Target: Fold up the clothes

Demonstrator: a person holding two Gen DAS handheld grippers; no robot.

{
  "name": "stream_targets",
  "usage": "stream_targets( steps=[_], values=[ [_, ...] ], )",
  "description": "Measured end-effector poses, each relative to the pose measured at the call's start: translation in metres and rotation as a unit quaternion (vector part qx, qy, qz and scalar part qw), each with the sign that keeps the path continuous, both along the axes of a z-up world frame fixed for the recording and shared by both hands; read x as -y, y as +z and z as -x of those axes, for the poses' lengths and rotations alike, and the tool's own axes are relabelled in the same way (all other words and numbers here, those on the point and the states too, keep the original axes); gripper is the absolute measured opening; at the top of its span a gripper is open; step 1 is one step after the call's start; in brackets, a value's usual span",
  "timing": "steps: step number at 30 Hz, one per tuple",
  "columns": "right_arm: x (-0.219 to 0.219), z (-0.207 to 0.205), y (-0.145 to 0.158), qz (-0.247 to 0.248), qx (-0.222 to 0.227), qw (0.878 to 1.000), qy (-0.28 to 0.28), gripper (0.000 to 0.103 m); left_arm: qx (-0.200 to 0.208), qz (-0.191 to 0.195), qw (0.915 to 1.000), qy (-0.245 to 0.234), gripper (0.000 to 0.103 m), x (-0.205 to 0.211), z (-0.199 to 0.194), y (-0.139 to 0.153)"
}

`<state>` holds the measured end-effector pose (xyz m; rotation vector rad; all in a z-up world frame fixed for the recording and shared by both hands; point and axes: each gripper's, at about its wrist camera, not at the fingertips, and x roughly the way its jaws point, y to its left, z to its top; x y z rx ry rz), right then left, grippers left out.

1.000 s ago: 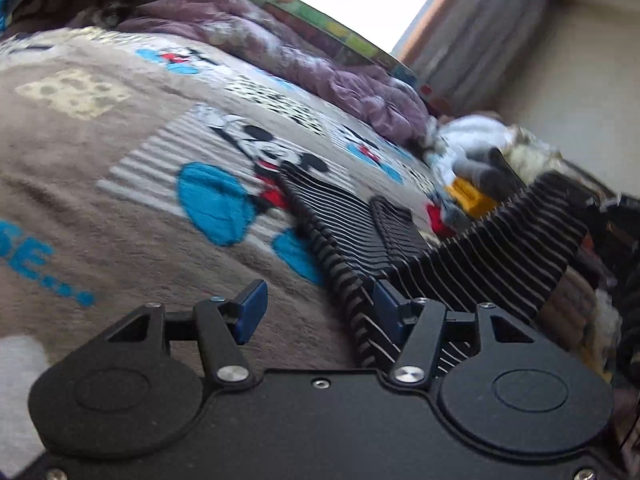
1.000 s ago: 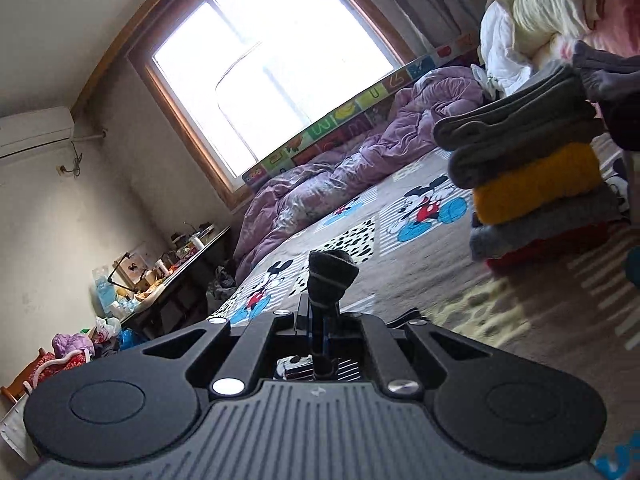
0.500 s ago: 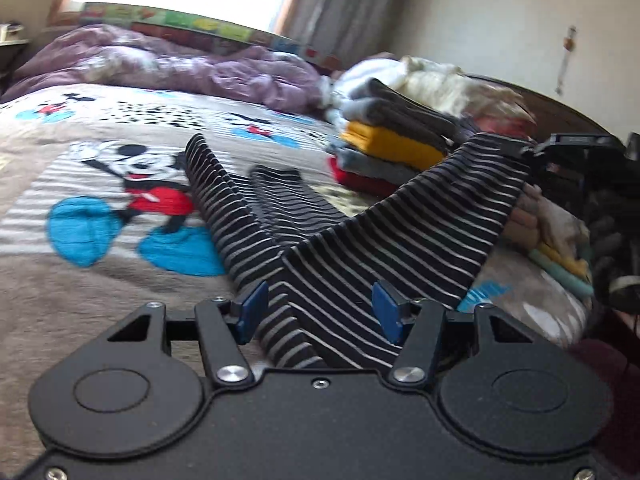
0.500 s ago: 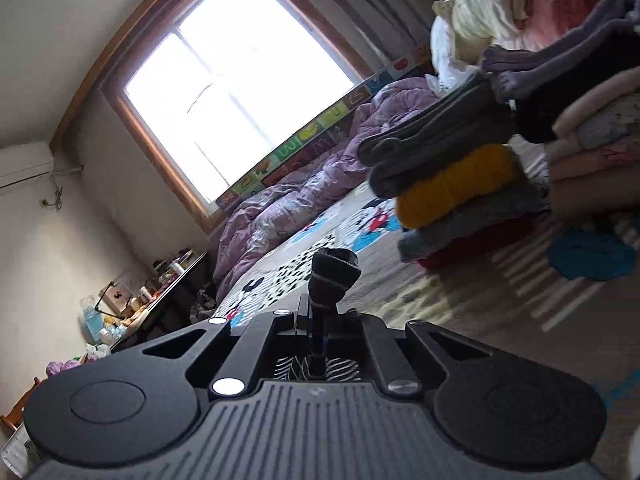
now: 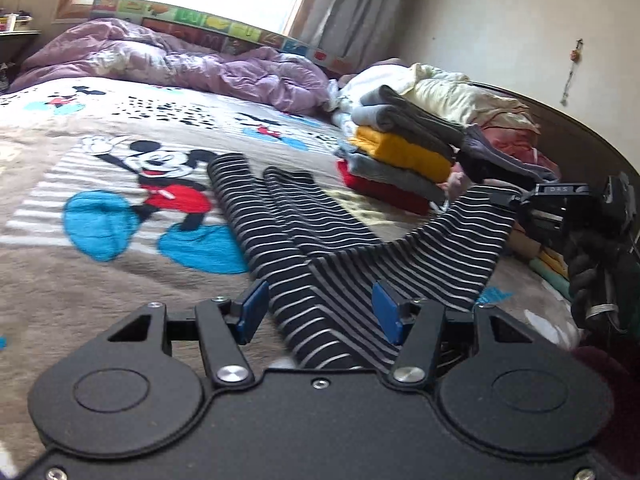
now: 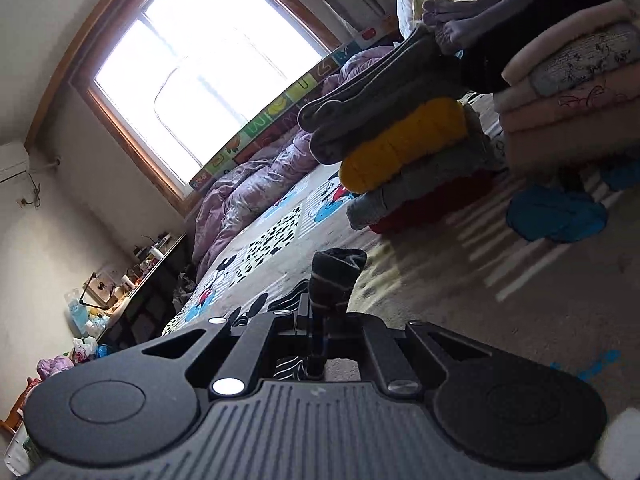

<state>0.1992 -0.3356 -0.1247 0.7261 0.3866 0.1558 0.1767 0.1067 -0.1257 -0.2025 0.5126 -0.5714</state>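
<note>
Bed (image 5: 60, 292) under a cartoon blanket carries the striped garment (image 5: 304, 236) near its foot edge, one end lifted. Right claw (image 6: 320, 340) pinches that end; left claw (image 5: 320, 312) gapes around the fabric's near fold. Mid-fold, likely: next, close left and carry the end across.

Bright daylight through a wood-framed window (image 6: 208, 76), grey curtain (image 5: 340, 8) drawn to one side. Pale plaster walls (image 5: 520, 20), an air conditioner (image 6: 12, 162) mounted high. Cluttered table (image 6: 132, 280) along the wall beside the bed (image 5: 80, 280). Alphabet-print panels (image 5: 200, 20) lining the sill, a crumpled purple duvet (image 5: 180, 68) below. Dark curved headboard (image 5: 580, 136).
</note>
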Motion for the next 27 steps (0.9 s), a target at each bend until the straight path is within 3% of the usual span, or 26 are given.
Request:
stream_targets(
  steps=[5, 7, 12, 20, 25, 27],
  values=[
    [0.01, -0.001, -0.004, -0.005, 0.008, 1.0, -0.012, 0.006, 0.002, -0.025, 0.9996, -0.014, 0.046, 0.002, 0.006, -0.004],
    [0.014, -0.003, -0.005, -0.007, 0.009, 1.0, -0.014, 0.006, 0.0, -0.035, 0.9992, -0.02, 0.036, 0.003, 0.009, -0.007],
    [0.016, -0.014, -0.007, -0.002, 0.009, 1.0, -0.004, 0.006, 0.002, -0.045, 0.9982, -0.039, 0.035, 0.007, 0.015, -0.009],
    [0.003, -0.005, -0.061, -0.013, -0.047, 0.997, 0.056, 0.006, -0.005, -0.077, 0.9962, -0.04, 0.035, 0.014, 0.009, -0.002],
    [0.005, 0.008, -0.088, -0.048, -0.05, 0.996, 0.059, 0.007, -0.009, -0.096, 0.9945, -0.039, 0.035, 0.018, 0.004, 0.003],
    [0.011, 0.009, -0.091, -0.07, -0.044, 0.995, 0.05, 0.007, -0.006, -0.093, 0.9956, -0.014, 0.035, 0.021, -0.01, 0.005]
  ],
)
